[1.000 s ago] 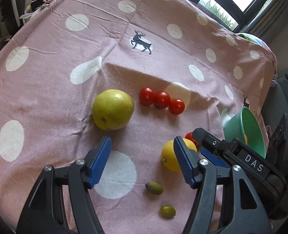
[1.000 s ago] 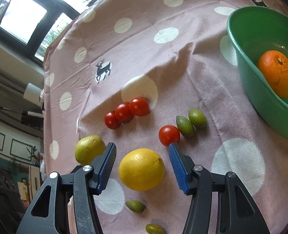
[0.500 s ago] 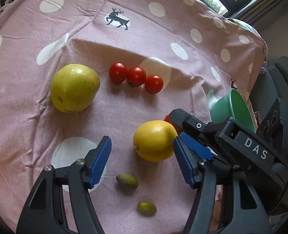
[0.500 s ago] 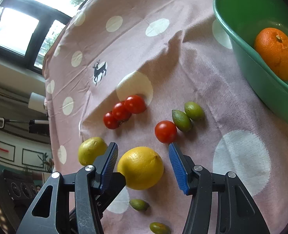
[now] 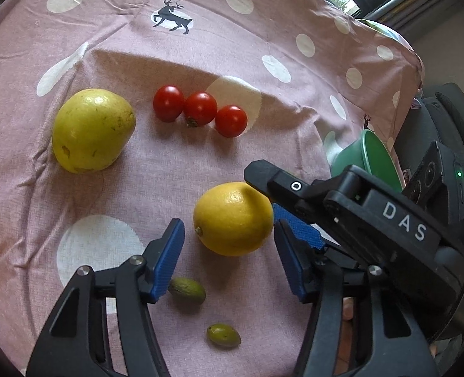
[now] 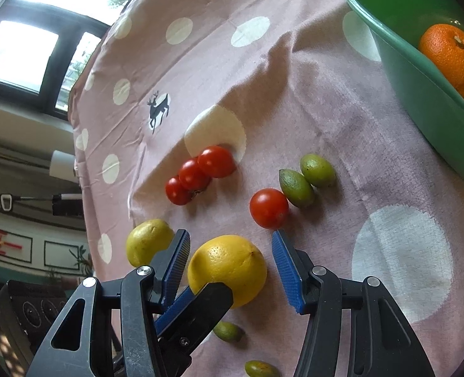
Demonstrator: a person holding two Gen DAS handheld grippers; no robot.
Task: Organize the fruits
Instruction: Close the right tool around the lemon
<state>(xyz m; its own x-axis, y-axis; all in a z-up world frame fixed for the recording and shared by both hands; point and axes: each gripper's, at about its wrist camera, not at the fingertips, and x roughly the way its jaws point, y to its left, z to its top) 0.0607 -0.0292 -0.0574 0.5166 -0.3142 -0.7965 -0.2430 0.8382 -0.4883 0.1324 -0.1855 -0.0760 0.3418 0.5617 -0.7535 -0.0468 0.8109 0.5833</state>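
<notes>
Pink polka-dot tablecloth (image 5: 232, 163), wrinkled, bearing loose fruit. One lemon (image 5: 233, 219) lies on the cloth at the centre of both wrist views, bracketed by two tools at once: the left gripper (image 5: 228, 251), whose jaws have just been closing, with the lemon between them and a gap on both sides; the right gripper (image 6: 230, 267), jaws apart around the same lemon, no pad pressing.

Stowed: one orange (image 6: 455, 59) inside the green bowl (image 6: 420, 100). No other fruit shows in the bowl.

Left on the cloth: the lemon; a yellow-green pear (image 5: 92, 130); a row of three cherry tomatoes (image 5: 200, 108); a single cherry tomatoe (image 6: 269, 208) touching two small green fruits (image 6: 307, 176); two more small green fruits (image 5: 188, 290) just beside the left fingers. By this count the task looks barely begun.

Room: bowl well apart from the lemon, with bare cloth between. Crowding is nearest the lemon, where the two tools overlap. Cloth drops away at its far edge, past the bowl.
</notes>
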